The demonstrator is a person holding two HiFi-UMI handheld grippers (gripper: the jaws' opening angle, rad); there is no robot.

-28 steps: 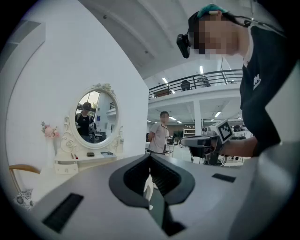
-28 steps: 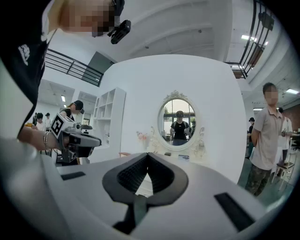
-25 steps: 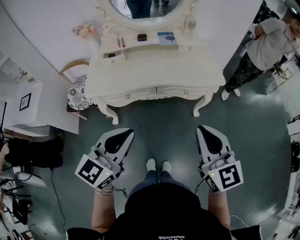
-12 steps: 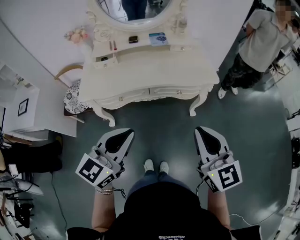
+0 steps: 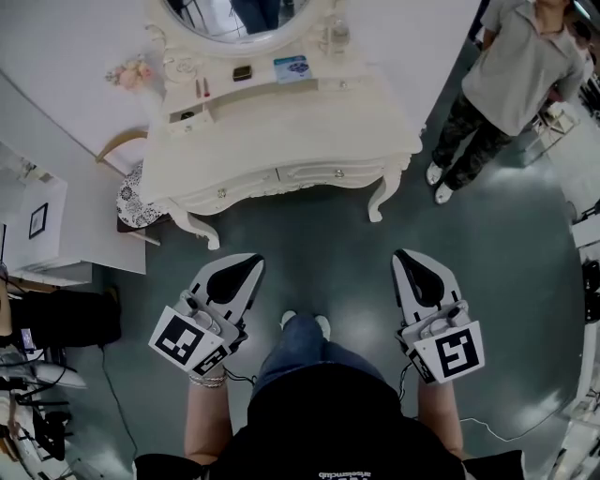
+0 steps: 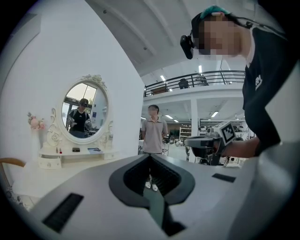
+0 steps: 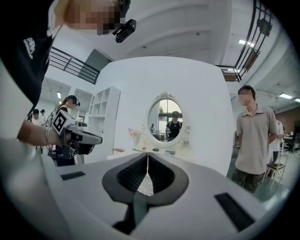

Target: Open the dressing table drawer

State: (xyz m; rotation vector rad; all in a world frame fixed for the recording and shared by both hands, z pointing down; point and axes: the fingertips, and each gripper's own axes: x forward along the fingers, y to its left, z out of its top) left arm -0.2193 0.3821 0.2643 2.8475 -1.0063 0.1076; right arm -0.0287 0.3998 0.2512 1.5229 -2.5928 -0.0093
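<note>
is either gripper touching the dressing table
No, in the head view the left gripper and right gripper both hang over the floor, short of the dressing table.

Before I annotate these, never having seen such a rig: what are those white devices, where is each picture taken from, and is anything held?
A person holds two hand tools: the white two-jaw left gripper and its twin, the right gripper, each carrying a marker cube. One picture comes from a camera on the person's head, looking down. The other two come from cameras riding on each gripper, looking along its jaws. Both pairs of jaws are together and hold nothing. Ahead stands a cream carved dressing table with an oval mirror; its two front drawers are closed. On its upper shelf lie small items. A bystander in a grey shirt stands nearby.
</note>
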